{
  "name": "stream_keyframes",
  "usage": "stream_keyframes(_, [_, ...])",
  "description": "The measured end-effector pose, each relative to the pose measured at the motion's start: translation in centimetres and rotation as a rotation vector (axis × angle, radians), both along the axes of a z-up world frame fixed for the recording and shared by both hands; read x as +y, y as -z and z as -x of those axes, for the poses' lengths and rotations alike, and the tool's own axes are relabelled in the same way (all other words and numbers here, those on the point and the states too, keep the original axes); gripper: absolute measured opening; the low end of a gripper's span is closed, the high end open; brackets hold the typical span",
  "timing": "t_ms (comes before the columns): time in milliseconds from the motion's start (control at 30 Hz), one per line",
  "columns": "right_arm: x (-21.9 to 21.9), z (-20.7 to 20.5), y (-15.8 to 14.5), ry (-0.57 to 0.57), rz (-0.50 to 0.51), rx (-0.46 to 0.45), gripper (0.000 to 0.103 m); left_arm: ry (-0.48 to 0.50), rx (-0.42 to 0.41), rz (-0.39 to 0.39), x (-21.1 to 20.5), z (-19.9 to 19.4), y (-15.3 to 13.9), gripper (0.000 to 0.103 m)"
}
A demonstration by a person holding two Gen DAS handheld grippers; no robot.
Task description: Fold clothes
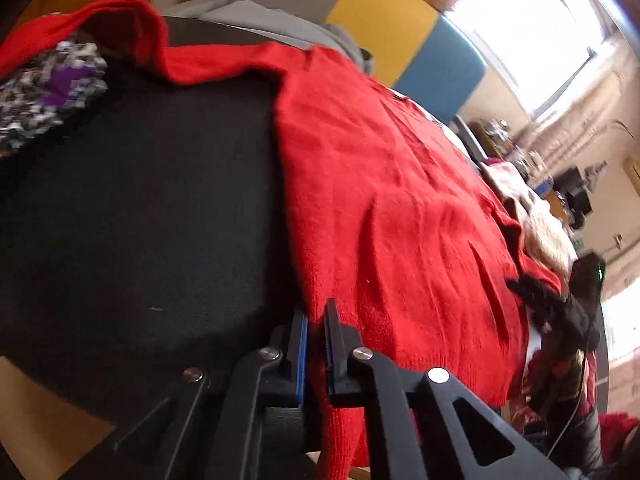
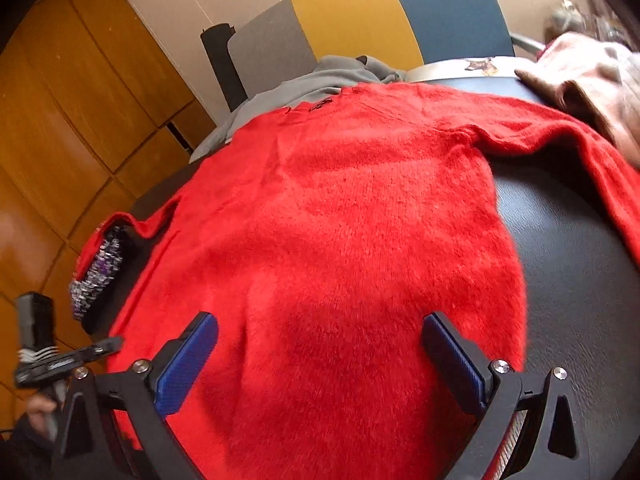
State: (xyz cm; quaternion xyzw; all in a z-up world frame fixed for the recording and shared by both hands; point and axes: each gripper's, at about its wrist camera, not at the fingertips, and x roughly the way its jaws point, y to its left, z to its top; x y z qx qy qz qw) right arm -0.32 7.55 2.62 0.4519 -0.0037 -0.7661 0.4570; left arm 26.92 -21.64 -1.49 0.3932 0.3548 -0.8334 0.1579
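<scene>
The sweater (image 2: 340,220) is bright red all over, with a small dark mark at its collar. It lies on a black table (image 2: 568,280). Beside the sweater's sleeve sits a cloth (image 1: 44,92) speckled black and white with purple patches. Beyond the collar a plain grey garment (image 2: 288,92) shows, and past the other sleeve a pinkish-beige one (image 2: 592,80). Behind the sweater stand panels (image 2: 360,20) in grey, yellow and blue. Both grippers (image 2: 320,356) are black with blue pads (image 2: 188,364); the left (image 1: 316,344) has the same colours.
</scene>
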Motion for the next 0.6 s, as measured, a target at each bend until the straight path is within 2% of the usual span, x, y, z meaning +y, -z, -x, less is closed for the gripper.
stream_keyframes(100, [1.3, -0.7, -0.4, -0.049, -0.034, 0.011, 0.103, -0.003, 0.008, 0.009, -0.4, -0.7, -1.2, 0.005])
stream_keyframes(200, [2.4, -1.4, 0.1, -0.086, -0.069, 0.026, 0.103, 0.034, -0.087, 0.080, 0.4, 0.2, -1.0, 0.005])
stream_keyframes(267, [2.5, -1.6, 0.2, -0.096, -0.088, 0.061, 0.103, 0.035, -0.144, 0.087, 0.5, 0.5, -0.4, 0.007])
stream_keyframes(400, [2.0, -1.6, -0.6, -0.094, -0.087, 0.071, 0.103, -0.001, -0.175, 0.125, 0.3, -0.1, -1.4, 0.014])
stream_keyframes(467, [1.8, -1.7, -1.0, -0.094, -0.084, 0.076, 0.103, 0.021, -0.141, 0.115, 0.5, -0.7, -2.5, 0.019])
stream_keyframes(533, [1.5, -1.7, -1.4, -0.093, -0.082, 0.080, 0.103, 0.009, -0.119, 0.185, 0.7, -0.9, -4.4, 0.019])
stream_keyframes(600, [1.2, -1.7, -1.9, -0.092, -0.079, 0.085, 0.103, -0.001, -0.037, 0.216, 0.6, -0.5, -6.5, 0.023])
